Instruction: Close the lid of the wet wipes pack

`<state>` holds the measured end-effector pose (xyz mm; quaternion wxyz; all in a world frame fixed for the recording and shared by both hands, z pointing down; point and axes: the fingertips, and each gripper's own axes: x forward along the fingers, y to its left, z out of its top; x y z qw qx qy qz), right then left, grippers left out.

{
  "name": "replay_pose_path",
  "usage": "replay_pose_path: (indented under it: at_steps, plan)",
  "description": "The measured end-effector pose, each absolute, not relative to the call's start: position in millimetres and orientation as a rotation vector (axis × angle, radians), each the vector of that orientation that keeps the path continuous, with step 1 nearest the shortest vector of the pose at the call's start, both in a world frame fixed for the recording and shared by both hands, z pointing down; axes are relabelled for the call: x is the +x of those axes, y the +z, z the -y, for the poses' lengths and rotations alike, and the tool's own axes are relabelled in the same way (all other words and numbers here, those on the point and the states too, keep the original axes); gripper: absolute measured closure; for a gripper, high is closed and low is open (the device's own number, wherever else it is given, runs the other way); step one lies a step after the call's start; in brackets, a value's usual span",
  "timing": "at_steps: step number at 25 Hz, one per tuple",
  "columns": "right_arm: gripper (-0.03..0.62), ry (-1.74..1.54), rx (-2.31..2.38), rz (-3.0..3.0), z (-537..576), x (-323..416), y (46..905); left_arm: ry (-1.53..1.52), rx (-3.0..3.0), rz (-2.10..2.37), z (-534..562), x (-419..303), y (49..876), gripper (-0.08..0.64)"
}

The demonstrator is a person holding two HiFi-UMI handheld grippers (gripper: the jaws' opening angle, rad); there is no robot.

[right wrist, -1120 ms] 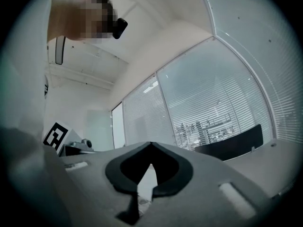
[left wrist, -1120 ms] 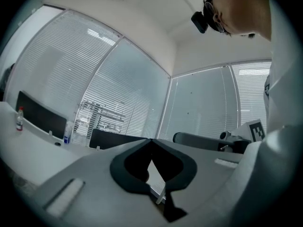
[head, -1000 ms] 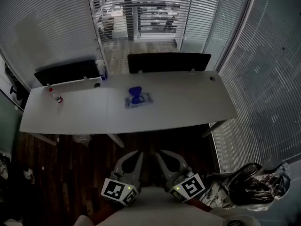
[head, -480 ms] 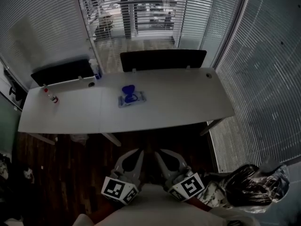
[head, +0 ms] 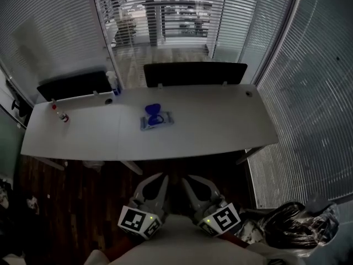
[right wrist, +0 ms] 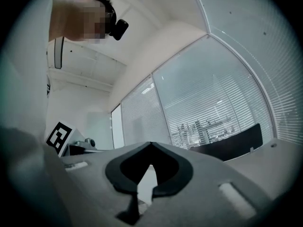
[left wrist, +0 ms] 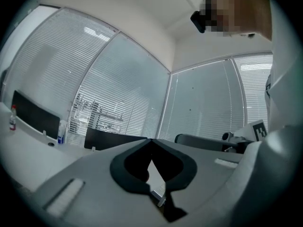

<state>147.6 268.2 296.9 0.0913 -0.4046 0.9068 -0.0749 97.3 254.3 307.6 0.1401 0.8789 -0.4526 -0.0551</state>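
Wet wipes pack [head: 158, 121] is noted lying flat near the middle of the white table [head: 220, 126], with its blue lid [head: 153, 110] stood up open at the far side.

The pack is judged light and soft, likely to slide on the smooth top. The lid is judged a stiff hinged flap, best pressed at its free edge while the body is steadied.

Left gripper [head: 158, 182] and right gripper [head: 189, 182] are held low, well apart from the table. The jaws of both are clenched on nothing.

A spray bottle [head: 113, 83] and a red-capped bottle [head: 59, 114] are noted at table left. Their contents, and any wipes in the pack, cannot be made out.
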Motion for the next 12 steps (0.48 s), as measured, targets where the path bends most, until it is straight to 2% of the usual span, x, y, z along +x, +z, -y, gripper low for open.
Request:
replay_pose_path:
  at_steps: [12]
  plan:
    - [0.592,-0.233,-1.22,-2.717,-154,106,301,-0.18,2.523,1.307,-139,53,313,0.557]
